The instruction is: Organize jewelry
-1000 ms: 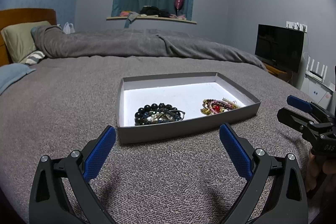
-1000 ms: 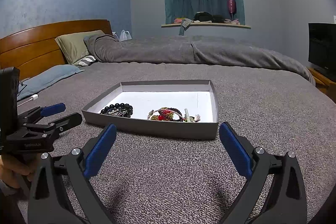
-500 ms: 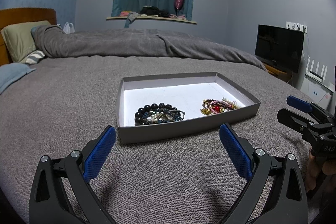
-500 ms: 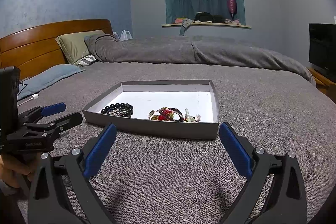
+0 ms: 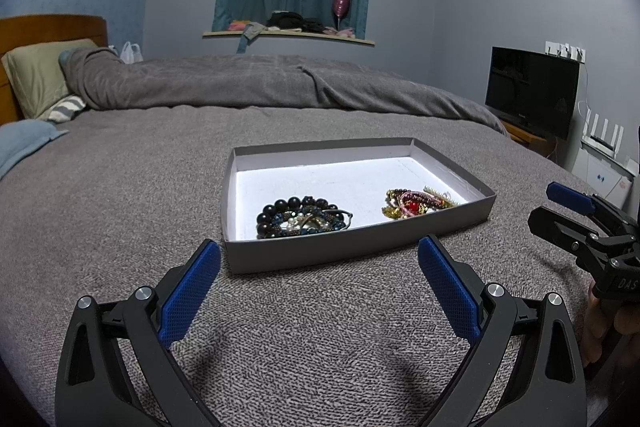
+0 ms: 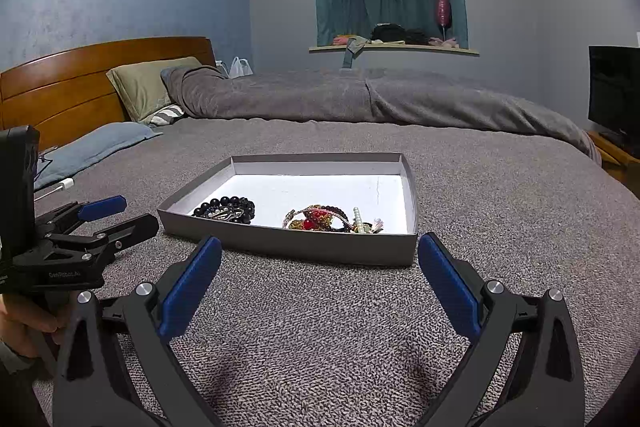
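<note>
A shallow grey tray [image 5: 356,247] with a white floor lies on the grey bedspread; it also shows in the right wrist view [image 6: 320,249]. In it a pile of dark bead bracelets [image 5: 302,217] [image 6: 226,211] lies at the left and a red-and-gold jewelry pile [image 5: 416,203] [image 6: 328,219] at the right. My left gripper [image 5: 320,283] is open and empty, just short of the tray's near wall. My right gripper [image 6: 320,279] is open and empty, also just short of the tray. Each gripper shows in the other's view: right [image 5: 560,211], left [image 6: 120,215].
The grey bedspread [image 5: 120,207] spreads all around the tray. A rolled grey duvet [image 5: 260,83], pillows [image 6: 148,91] and a wooden headboard [image 6: 68,83] lie beyond. A television [image 5: 532,91] stands at the right.
</note>
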The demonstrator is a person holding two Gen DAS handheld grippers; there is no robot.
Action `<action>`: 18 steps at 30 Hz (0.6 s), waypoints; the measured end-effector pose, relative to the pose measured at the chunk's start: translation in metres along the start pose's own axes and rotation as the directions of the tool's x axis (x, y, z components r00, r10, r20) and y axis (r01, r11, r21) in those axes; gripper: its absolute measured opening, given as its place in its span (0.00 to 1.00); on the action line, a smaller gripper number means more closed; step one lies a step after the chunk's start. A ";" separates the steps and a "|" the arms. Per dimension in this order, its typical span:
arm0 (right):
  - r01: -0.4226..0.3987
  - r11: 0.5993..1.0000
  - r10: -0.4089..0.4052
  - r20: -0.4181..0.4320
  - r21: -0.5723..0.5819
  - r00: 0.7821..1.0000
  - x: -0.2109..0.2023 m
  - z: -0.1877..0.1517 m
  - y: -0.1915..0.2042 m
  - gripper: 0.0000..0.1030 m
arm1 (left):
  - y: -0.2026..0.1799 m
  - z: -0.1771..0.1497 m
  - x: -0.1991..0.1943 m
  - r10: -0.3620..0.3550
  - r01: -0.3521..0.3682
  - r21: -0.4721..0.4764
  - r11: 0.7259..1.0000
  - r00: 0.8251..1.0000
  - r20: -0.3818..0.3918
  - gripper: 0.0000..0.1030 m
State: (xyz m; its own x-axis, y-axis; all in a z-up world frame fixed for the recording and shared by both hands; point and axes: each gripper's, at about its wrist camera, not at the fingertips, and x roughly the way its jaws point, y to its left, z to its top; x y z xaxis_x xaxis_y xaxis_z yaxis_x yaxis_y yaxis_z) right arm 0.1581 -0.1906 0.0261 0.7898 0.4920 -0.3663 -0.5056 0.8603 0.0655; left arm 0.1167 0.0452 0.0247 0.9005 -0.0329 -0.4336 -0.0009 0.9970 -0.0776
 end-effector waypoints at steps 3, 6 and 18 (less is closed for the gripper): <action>0.000 1.000 0.000 0.000 0.000 1.000 0.000 0.000 0.000 0.94 | 0.000 0.000 0.000 0.000 0.000 -0.001 1.000 1.000 -0.001 0.95; 0.001 1.000 -0.001 0.000 -0.001 1.000 0.000 0.000 0.000 0.94 | 0.000 0.000 0.000 0.002 -0.002 -0.001 1.000 1.000 -0.002 0.95; -0.001 1.000 0.001 0.001 0.003 1.000 0.000 0.000 -0.002 0.94 | 0.000 0.000 0.000 0.005 -0.005 -0.002 1.000 1.000 -0.002 0.95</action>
State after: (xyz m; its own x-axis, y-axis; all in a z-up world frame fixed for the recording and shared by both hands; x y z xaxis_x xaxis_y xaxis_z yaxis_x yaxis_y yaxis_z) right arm 0.1586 -0.1922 0.0257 0.7896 0.4929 -0.3656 -0.5051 0.8603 0.0689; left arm 0.1165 0.0456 0.0243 0.8998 -0.0278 -0.4353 -0.0066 0.9970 -0.0772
